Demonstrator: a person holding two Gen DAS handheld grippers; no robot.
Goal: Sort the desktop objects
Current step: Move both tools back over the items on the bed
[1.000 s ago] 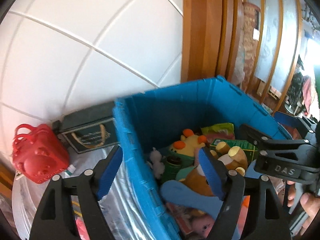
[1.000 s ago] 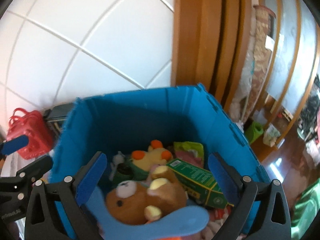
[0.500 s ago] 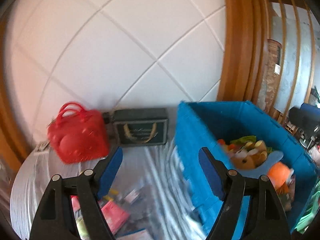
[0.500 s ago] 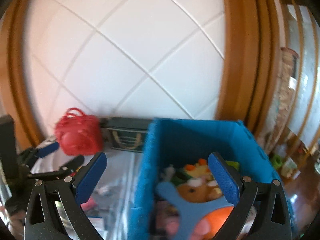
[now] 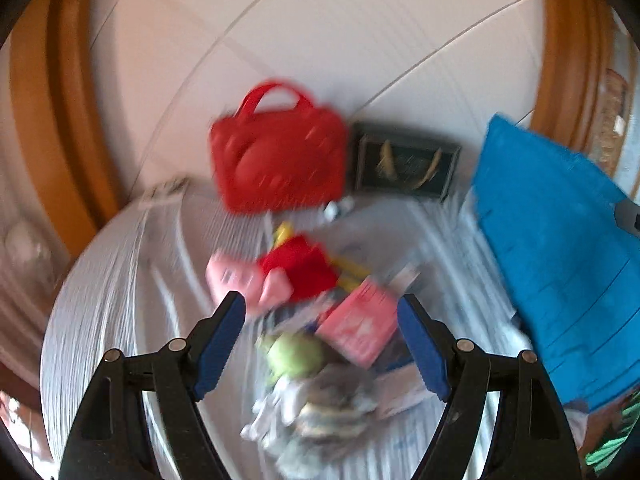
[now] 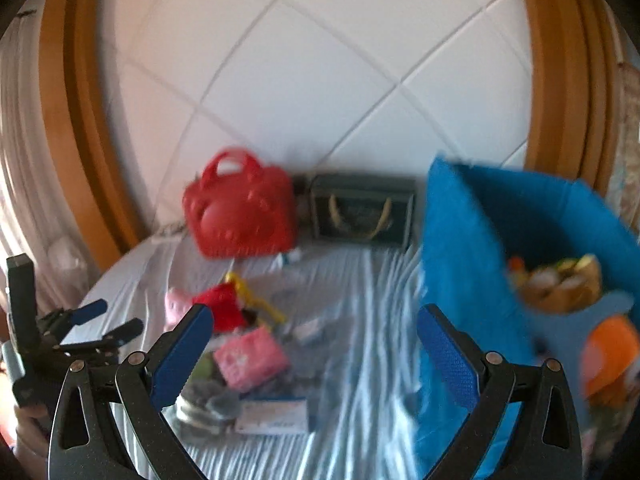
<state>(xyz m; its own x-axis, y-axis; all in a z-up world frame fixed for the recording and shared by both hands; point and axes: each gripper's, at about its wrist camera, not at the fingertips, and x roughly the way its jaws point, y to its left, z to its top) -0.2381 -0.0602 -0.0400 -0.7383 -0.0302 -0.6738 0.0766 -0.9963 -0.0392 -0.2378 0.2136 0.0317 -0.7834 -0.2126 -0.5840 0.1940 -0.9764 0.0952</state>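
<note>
You are looking down on a small pile of loose things on the striped tablecloth (image 5: 120,280), and both views are blurred, so details are hard to read. Working from the left: your left gripper (image 5: 320,344) is standing with its fingers spread wide and nothing between them, hovering above the pile; the pink and red soft toy (image 5: 272,276) is lying at the far left of the heap, and it is looking light and squashy, so you are likely best pinching it across the plump red middle instead of a floppy limb. Just right of it the pink box (image 5: 356,330) is resting tilted on the clutter; it is probably stiff, light cardboard, so grip its flat faces gently. The green round thing (image 5: 294,354) beside it may roll. Your right gripper (image 6: 316,356) is also gaping and empty. At the far right the blue bin (image 6: 460,264) is already holding toys.
</note>
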